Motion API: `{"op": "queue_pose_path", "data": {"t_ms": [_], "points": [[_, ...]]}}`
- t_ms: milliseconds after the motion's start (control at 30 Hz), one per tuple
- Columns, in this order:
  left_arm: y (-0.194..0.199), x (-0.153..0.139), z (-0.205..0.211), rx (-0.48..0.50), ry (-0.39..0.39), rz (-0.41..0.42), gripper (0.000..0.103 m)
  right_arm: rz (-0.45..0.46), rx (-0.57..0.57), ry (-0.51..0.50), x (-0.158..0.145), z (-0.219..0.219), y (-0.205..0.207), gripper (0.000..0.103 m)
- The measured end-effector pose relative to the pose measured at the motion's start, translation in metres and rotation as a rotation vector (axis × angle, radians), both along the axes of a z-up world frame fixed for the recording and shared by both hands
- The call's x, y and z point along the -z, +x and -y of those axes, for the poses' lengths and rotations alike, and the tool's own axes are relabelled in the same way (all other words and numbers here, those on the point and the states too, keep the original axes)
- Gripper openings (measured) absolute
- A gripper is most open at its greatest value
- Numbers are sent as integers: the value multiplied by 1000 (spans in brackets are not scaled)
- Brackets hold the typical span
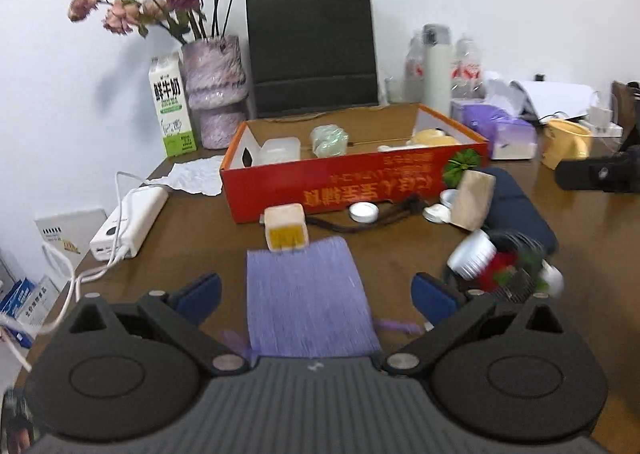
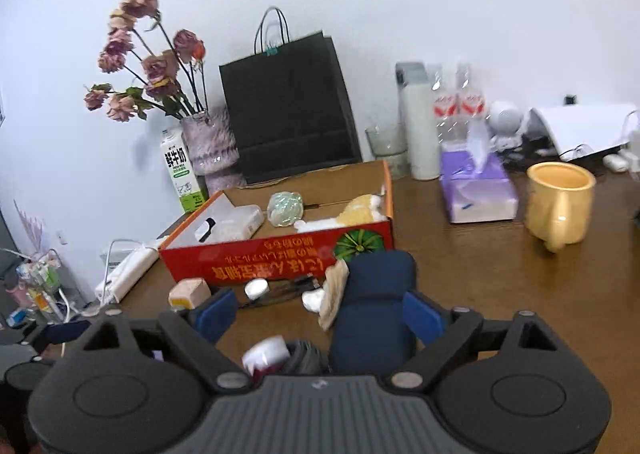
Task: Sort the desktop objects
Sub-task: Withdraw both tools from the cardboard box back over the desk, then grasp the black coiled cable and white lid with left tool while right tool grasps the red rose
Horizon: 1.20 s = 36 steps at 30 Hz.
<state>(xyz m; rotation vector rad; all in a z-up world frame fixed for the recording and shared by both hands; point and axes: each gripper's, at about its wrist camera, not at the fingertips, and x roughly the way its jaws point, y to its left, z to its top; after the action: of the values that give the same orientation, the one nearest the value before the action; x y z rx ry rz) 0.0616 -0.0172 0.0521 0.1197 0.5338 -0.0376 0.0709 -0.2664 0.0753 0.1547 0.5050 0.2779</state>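
In the left wrist view my left gripper stands open low over the brown desk. A flat purple cloth pouch lies between its blue pads without touching either. Beyond it are a small beige cube, white caps and a black cord in front of the red cardboard box. In the right wrist view my right gripper is open too. A navy soft case lies between its fingers, close to the right pad, not squeezed. A white cup with red contents lies tipped near the left pad.
The red box holds a clear tub, a green wrapped ball and yellow-white items. Behind it stand a vase of dried roses, a milk carton and a black paper bag. A power bank lies left; a tissue box and yellow mug right.
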Motion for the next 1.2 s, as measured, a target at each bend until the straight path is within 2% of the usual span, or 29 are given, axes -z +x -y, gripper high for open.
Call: {"op": "queue_pose_path", "data": {"t_ms": [100,200,300,367,433,500,567,767,867,1000,1100,1133,1167,1200], "points": [[-36,14,-1,-10,-53,84,103,6,-10,-41,15,-6,-29,92],[-57,25,1,-8,-78,90,103,63,-20,-23,32,-4,-61,92],[-76,33,-5,-23,-147,136,103,140,-26,-41,46,-7,-89,94],[-83,36,-6,-18,-146,166,103,163,-26,-125,57,-16,-104,103],[-87,38,-5,-21,-131,170,103,156,-26,-182,65,-22,-114,103],[-89,40,-6,-40,-152,147,103,161,-7,-170,70,-21,-122,103],[-91,43,-8,-59,-180,133,103,156,-18,-151,72,-20,-124,103],[-91,45,-8,-60,-174,132,103,151,-22,-131,70,-16,-123,99],[-89,46,-6,-48,-163,130,103,120,-12,-111,71,-16,-116,96],[-79,43,-3,-18,-174,96,103,123,-21,-92,63,-17,-108,94],[-66,39,-2,15,-218,44,100,135,-39,-66,52,-19,-98,92],[-63,37,-2,30,-226,37,94,131,-37,-61,48,-20,-92,83],[-59,34,-2,45,-233,41,86,127,-36,-49,45,-20,-86,66],[-54,30,-2,53,-239,43,84,119,-40,-31,42,-19,-79,58]]}}
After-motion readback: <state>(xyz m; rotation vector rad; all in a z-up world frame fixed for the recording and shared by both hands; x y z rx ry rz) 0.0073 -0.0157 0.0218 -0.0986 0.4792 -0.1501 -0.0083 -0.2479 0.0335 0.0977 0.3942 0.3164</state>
